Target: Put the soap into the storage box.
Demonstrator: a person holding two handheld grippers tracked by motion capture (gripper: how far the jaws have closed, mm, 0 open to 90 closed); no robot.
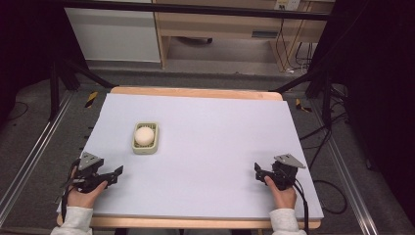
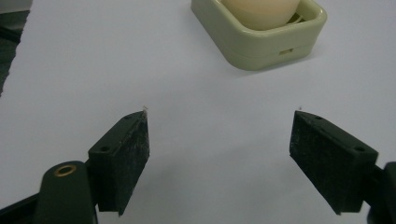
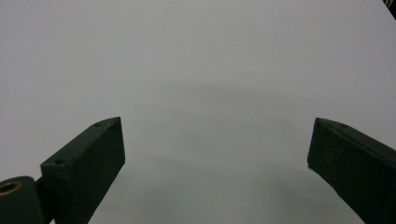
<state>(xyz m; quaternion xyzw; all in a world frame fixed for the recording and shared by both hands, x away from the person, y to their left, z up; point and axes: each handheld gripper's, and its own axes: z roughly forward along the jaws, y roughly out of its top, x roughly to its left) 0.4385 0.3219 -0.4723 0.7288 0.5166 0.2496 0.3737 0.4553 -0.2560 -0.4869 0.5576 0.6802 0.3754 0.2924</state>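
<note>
On bench (image 1: 220, 147), both claws gaping, empty: left claw (image 1: 116, 171) nearest soap dish (image 1: 146, 146) holding round soap (image 1: 145, 135); grasp not begun.

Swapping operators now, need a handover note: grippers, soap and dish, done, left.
Left gripper: open, holding nothing, low at the near left of the table, pointing toward the soap dish.
Right gripper: open, holding nothing, near right, over bare table.
Round cream soap sits in the green dish, left of centre.
Done: nothing visible.
Left: all handling; left gripper is nearer.
</note>
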